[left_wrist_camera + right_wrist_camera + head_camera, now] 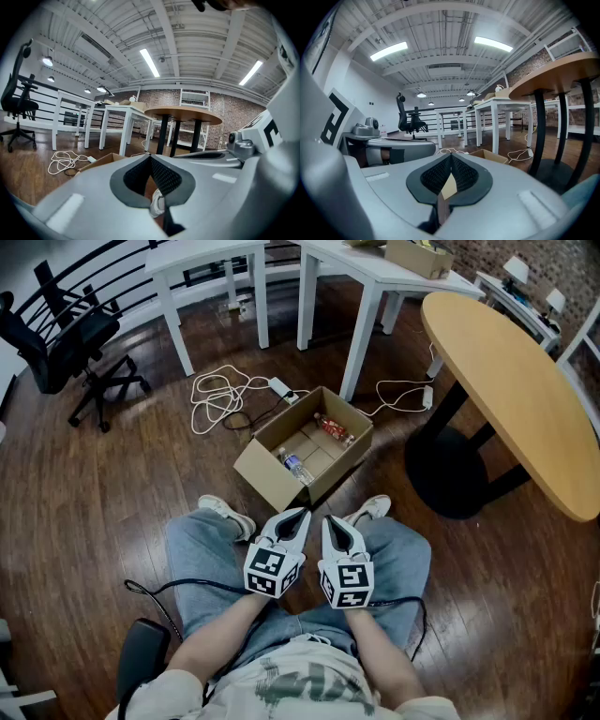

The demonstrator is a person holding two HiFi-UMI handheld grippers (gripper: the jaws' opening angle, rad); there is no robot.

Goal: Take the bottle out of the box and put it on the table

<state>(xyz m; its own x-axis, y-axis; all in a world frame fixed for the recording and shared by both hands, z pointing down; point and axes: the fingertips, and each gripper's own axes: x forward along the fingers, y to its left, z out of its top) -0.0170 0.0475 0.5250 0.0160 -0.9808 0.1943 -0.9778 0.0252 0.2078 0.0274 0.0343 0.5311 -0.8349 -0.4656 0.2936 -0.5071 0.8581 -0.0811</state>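
An open cardboard box (272, 474) stands on the wooden floor in front of my feet. Two bottles lie in it: a clear one with a blue label (295, 467) near the front and a red-labelled one (333, 427) at the back. The round wooden table (511, 390) stands to the right of the box. My left gripper (300, 515) and right gripper (329, 520) hover side by side above my knees, short of the box, both shut and empty. The box edge (101, 159) shows beyond the left gripper (150, 157), and the box (490, 154) lies past the right gripper (451, 155).
White cables and a power strip (279, 386) lie on the floor behind the box. White desks (370, 273) stand at the back, and a black office chair (70, 343) is at the far left. The round table's dark base (450, 470) sits right of the box.
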